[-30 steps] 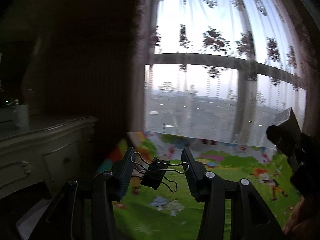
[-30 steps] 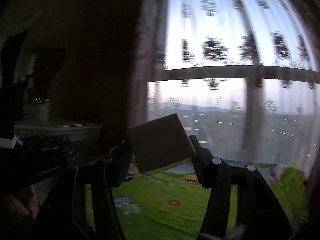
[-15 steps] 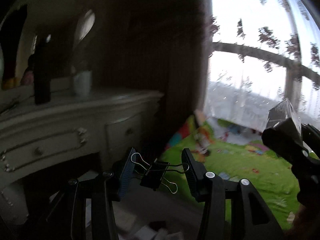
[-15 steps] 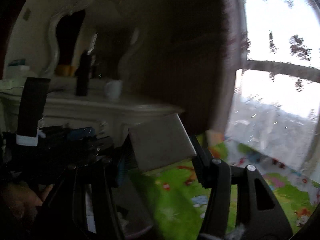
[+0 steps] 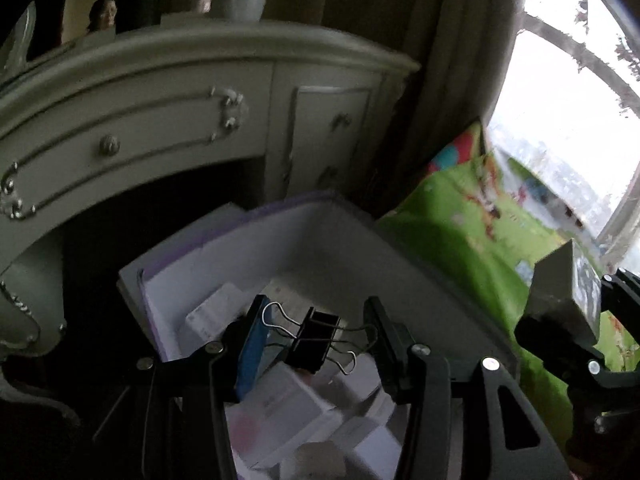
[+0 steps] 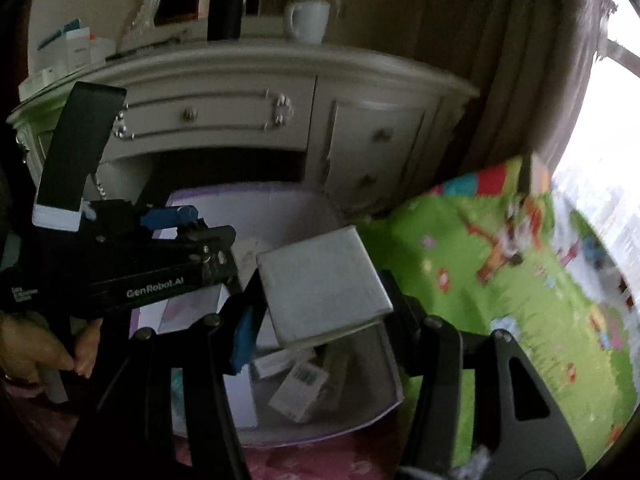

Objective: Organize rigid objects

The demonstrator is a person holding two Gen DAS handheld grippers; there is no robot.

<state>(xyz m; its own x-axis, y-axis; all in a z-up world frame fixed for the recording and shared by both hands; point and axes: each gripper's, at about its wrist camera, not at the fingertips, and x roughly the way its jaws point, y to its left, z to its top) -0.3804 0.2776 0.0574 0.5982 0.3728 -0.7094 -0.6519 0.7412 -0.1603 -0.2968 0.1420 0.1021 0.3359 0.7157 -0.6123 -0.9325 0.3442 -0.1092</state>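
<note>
My left gripper [image 5: 316, 340] is shut on a black binder clip [image 5: 314, 338] by its wire handles and holds it above an open white storage bin with a purple rim [image 5: 352, 236]. The bin holds several small white boxes [image 5: 280, 404]. My right gripper [image 6: 320, 296] is shut on a flat grey box [image 6: 322, 284] and hangs over the same bin [image 6: 360, 412]. The right gripper with its box shows at the right edge of the left wrist view [image 5: 560, 312]. The left gripper's body shows at the left of the right wrist view [image 6: 120, 268].
A white dressing table with drawers [image 5: 160, 112] stands behind the bin, with a white mug [image 6: 308, 20] on top. A green play mat [image 6: 520, 280] lies to the right below a curtained window [image 5: 560, 100]. A pink surface [image 6: 304, 460] is in front.
Both grippers have swung left and down, away from the window, and now hang over the bin by the dressing table. Each keeps its object.
</note>
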